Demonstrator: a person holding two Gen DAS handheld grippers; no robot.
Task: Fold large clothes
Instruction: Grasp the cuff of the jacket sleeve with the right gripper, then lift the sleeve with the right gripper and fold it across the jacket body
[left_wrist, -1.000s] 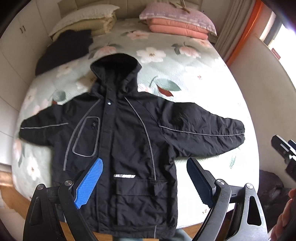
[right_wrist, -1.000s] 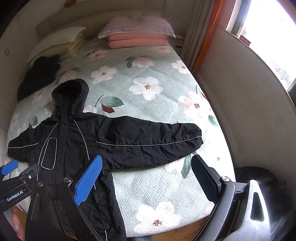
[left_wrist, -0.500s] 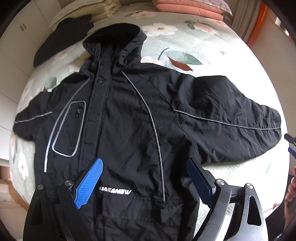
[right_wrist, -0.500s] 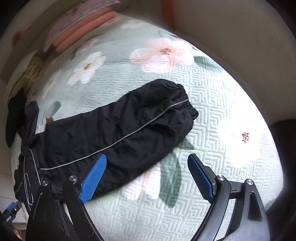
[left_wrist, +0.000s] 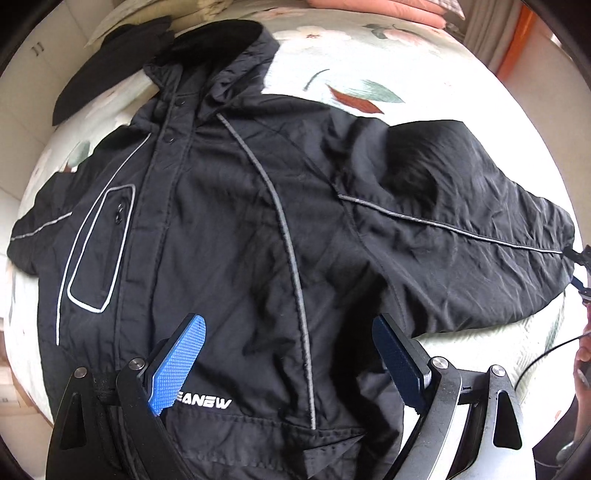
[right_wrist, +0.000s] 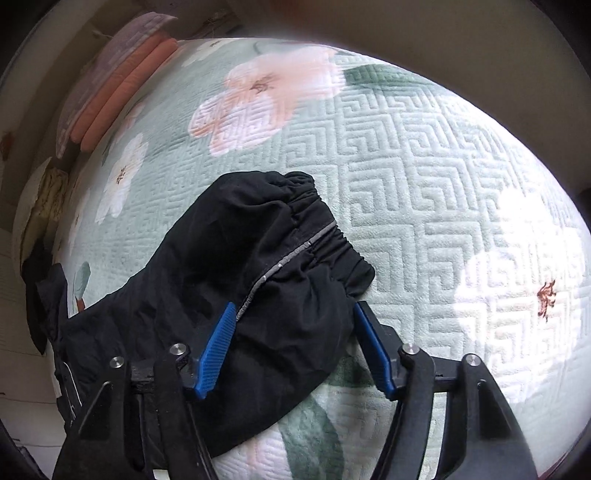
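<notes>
A black hooded jacket (left_wrist: 236, 229) with grey piping lies flat, front up, on the floral bed, sleeves spread. My left gripper (left_wrist: 291, 365) is open, low over the jacket's lower front beside the white logo. My right gripper (right_wrist: 295, 350) is open, its blue pads either side of the end of the jacket's right-hand sleeve (right_wrist: 258, 266), just behind the elastic cuff (right_wrist: 332, 236). The sleeve fabric sits between the jaws, not pinched. The right gripper's tip shows at the sleeve end in the left wrist view (left_wrist: 581, 258).
The pale green floral quilt (right_wrist: 424, 166) covers the bed. Pink pillows (right_wrist: 118, 88) are stacked at the head. Another dark garment (left_wrist: 107, 77) lies beyond the hood. A beige wall (right_wrist: 443, 33) runs close along the bed's right side.
Both grippers have dropped closer to the jacket. The right one moved from above the bed to straddle the sleeve end, its jaws a little narrower. The left one moved in over the lower front.
</notes>
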